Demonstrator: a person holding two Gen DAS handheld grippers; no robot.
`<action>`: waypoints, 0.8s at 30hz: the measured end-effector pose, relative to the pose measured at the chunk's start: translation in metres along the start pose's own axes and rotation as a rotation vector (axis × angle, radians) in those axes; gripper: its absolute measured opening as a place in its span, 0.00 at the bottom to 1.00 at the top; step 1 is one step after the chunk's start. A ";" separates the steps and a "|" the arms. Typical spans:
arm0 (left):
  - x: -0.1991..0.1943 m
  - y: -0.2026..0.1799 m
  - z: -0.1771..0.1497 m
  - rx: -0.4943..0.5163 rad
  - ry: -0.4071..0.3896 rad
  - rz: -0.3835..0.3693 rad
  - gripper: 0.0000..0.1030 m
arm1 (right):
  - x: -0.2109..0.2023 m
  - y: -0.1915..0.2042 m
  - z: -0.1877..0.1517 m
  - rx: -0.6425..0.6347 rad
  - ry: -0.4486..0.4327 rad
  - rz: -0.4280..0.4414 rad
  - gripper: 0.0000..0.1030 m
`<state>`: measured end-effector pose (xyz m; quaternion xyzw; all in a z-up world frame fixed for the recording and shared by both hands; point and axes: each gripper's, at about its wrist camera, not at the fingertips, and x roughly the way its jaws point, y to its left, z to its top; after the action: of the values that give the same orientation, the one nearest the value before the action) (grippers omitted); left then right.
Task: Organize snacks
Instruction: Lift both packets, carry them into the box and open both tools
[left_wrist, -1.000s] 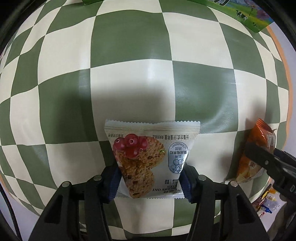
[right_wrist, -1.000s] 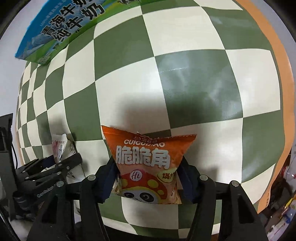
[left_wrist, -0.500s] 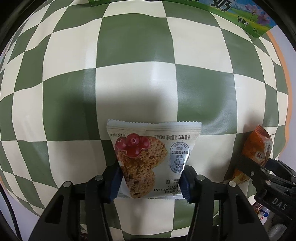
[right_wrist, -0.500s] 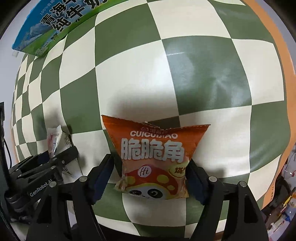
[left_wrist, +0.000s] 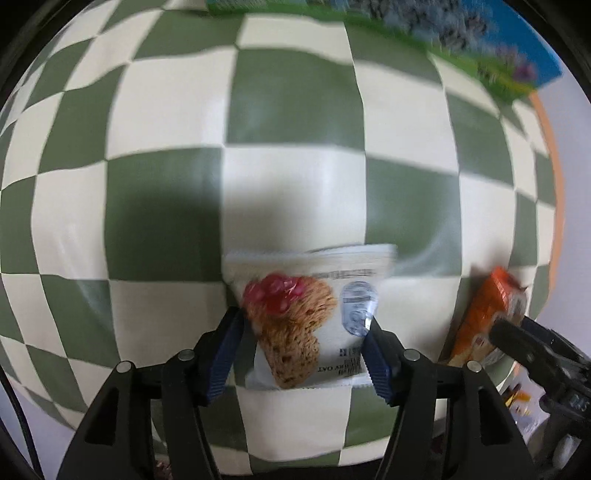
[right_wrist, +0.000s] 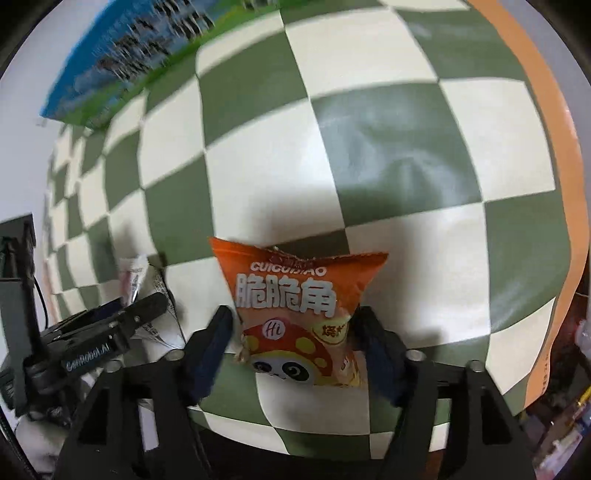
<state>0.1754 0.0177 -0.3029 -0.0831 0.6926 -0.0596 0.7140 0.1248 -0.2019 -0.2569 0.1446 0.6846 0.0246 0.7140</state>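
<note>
checkered cloth (left_wrist: 295, 110) bears two snack packets (left_wrist: 310, 317).

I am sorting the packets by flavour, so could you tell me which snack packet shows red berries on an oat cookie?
The white oat cookie packet between the left gripper fingers; the orange crisps bag shows a panda instead.
</note>
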 end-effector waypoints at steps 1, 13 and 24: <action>0.002 0.005 0.000 -0.019 0.006 -0.013 0.58 | -0.004 -0.001 -0.001 -0.013 -0.019 0.002 0.95; 0.008 -0.006 0.024 -0.030 0.085 -0.006 0.70 | 0.030 -0.015 0.004 0.081 0.027 -0.016 0.96; -0.009 -0.049 0.016 0.044 0.000 0.068 0.47 | 0.028 0.017 -0.007 -0.110 -0.068 -0.212 0.54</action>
<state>0.1926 -0.0276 -0.2843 -0.0437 0.6935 -0.0503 0.7174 0.1224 -0.1778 -0.2800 0.0327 0.6691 -0.0182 0.7423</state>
